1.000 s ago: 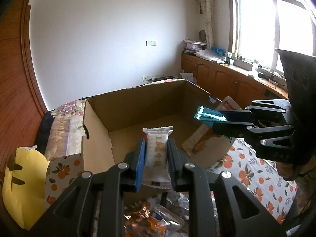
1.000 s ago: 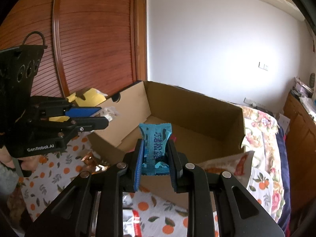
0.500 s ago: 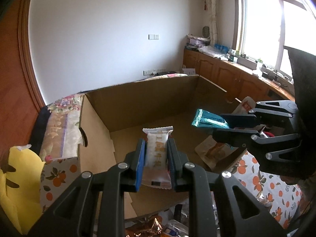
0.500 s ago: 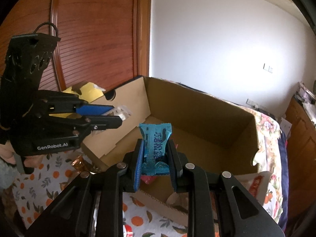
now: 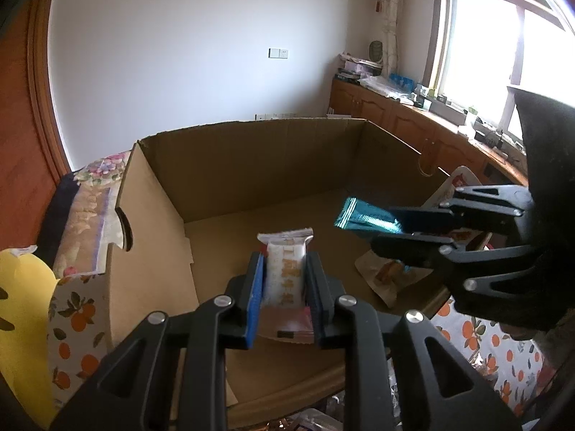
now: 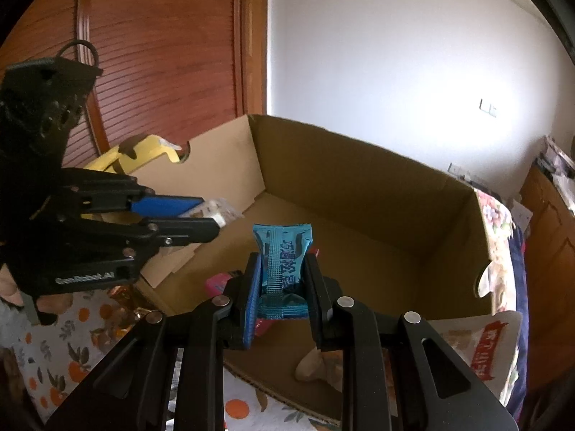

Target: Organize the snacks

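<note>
Left gripper (image 5: 284,280) is clamped on a white, crinkly snack (image 5: 285,273) with crimped ends, and the right gripper (image 6: 283,280) is pinching a glossy teal snack (image 6: 282,265) the same way, both hanging over the open box (image 5: 251,165). That box is plain brown corrugated cardboard with cut-out handle notches, and a tan bag (image 5: 386,276) plus something pink (image 6: 217,283) lie on its floor. Under it all is a cloth (image 6: 72,341) printed with oranges, and a red-and-white pouch (image 6: 492,344) leans on the box's outside wall.
</note>
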Motion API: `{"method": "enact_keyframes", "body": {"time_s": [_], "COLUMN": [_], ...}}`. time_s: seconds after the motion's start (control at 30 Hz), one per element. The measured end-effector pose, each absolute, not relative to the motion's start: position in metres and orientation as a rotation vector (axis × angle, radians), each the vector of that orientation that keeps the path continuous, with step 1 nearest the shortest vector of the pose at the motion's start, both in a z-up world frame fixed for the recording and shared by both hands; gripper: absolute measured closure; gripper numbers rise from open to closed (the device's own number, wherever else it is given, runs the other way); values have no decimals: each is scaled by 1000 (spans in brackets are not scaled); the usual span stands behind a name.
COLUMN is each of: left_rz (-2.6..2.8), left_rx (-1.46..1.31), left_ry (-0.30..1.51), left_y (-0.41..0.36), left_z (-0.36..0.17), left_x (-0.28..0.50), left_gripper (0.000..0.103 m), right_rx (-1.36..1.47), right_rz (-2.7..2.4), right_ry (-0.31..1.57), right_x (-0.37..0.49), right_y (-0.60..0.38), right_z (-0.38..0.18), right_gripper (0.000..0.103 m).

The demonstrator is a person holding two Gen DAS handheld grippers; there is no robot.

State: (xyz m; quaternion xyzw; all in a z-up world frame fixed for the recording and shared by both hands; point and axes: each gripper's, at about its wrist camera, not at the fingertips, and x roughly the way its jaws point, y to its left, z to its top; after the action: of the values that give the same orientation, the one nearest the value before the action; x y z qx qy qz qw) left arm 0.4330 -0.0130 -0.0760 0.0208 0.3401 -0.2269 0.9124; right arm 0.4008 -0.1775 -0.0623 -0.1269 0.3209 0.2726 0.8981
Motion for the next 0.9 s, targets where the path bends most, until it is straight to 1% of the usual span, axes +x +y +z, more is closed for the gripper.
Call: {"method": "enact_keyframes", "body": {"time_s": [0.17,0.33,0.57,0.7,0.9], "left_rz": [-458,-457,-448,-439,-430], "left_rx": [25,27,11,-5,1], "left_ry": [703,694,663,653,649], "left_y": [-8,-7,9,20,28], "left_z": [-78,-76,-66,-59,-51], "left_x": [434,424,392,371,336], "left_gripper": [77,76,73,72,69], "right_rx": [-238,-219,-178,-202,-180], "right_rz": [557,558,550,515,483], "right_ry": [677,691,721,707,666], "right_x": [403,401,403,398,371], "right_y": [-178,-180,-183,-184,-194], "right_z": [-63,-62,-63,-60,-36], "right_gripper": [81,81,80,76,74]}}
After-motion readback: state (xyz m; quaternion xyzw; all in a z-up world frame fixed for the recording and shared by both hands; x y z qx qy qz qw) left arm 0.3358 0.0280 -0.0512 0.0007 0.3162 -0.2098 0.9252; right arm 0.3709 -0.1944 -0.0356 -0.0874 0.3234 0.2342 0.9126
